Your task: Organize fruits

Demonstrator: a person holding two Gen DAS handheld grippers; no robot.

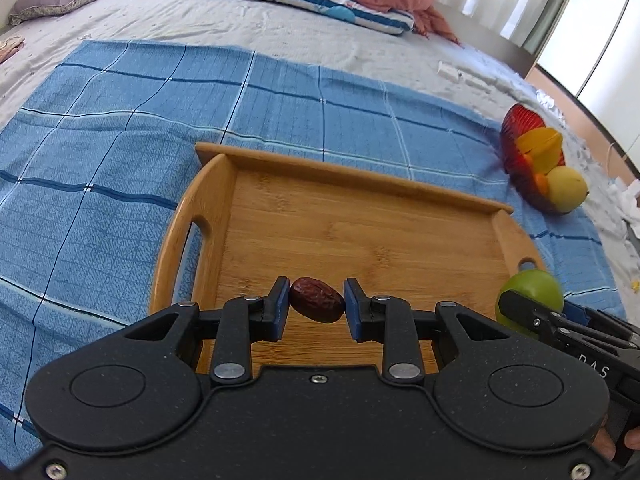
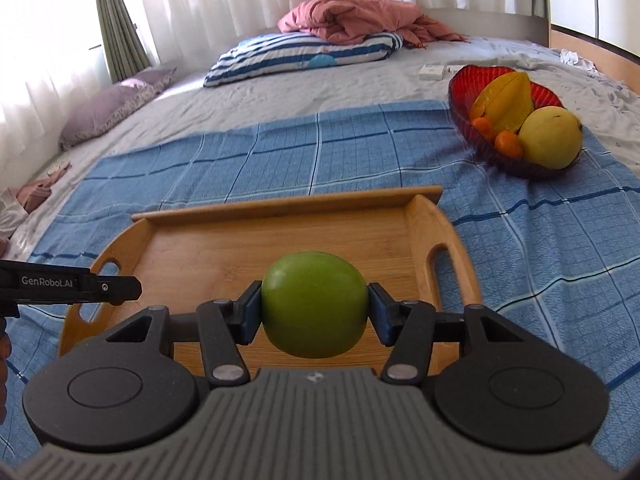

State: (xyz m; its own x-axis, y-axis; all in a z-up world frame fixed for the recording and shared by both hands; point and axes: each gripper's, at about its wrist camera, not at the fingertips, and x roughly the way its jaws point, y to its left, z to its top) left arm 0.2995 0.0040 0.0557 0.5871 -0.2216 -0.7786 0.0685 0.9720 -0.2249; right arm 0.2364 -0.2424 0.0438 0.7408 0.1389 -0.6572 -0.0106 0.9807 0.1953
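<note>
My left gripper (image 1: 317, 300) is shut on a wrinkled brown date (image 1: 317, 299), held above the near part of the wooden tray (image 1: 360, 224). My right gripper (image 2: 315, 306) is shut on a round green apple (image 2: 315, 305), over the same wooden tray (image 2: 280, 236). In the left wrist view the green apple (image 1: 530, 294) shows at the tray's right handle, with the right gripper's black fingers (image 1: 532, 318) across it. A red bowl (image 2: 464, 96) to the tray's far right holds a starfruit (image 2: 504, 102), a yellow mango (image 2: 552, 136) and small oranges (image 2: 508, 144).
The tray lies on a blue checked cloth (image 1: 120, 152) spread over a grey bed. A striped pillow (image 2: 304, 56) and a pink blanket (image 2: 352, 20) lie at the far end, a mauve pillow (image 2: 112, 108) at the left. The left gripper's body (image 2: 60, 286) shows at the left edge.
</note>
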